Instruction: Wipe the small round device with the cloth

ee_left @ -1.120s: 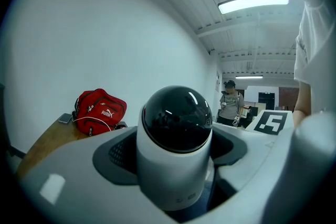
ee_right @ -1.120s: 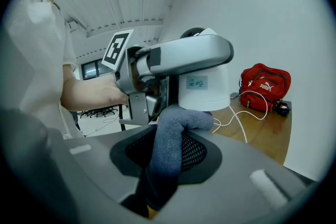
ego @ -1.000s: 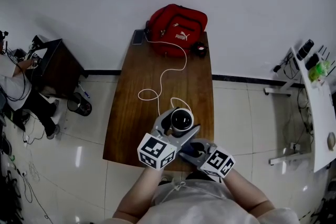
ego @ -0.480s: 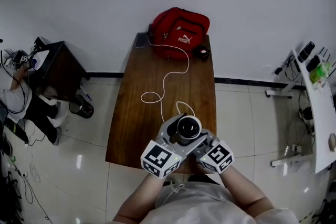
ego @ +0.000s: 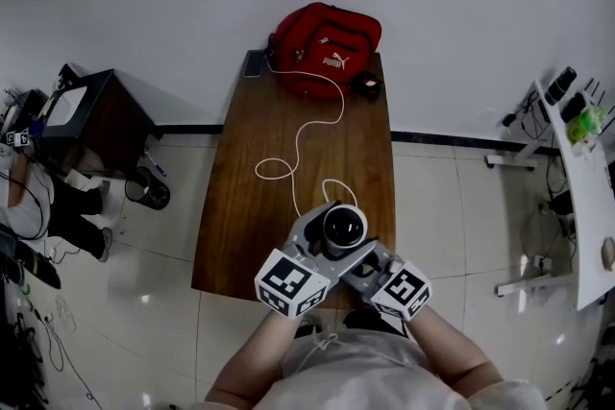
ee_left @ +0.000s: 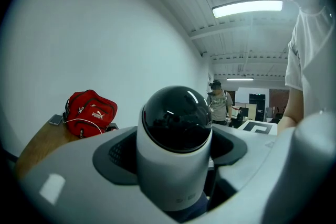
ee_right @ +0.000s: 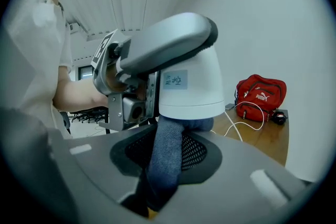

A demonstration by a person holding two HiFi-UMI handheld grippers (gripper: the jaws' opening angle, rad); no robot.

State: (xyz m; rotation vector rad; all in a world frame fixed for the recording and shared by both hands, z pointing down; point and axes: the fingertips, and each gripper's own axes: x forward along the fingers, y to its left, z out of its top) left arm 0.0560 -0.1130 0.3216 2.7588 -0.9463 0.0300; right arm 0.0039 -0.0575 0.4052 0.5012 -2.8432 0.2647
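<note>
Since the dome camera (ee_left: 176,165) looks light and slick, your left gripper (ego: 341,233) clamps its white body, right gripper (ee_right: 163,181) pinches soft cloth (ee_right: 167,155).

In the head view my right tongs (ego: 363,266) and the small round device (ego: 344,228) hide most of the cloth (ee_right: 165,157), and the dark thing (ego: 365,87) at upper centre is too small to tell.
</note>
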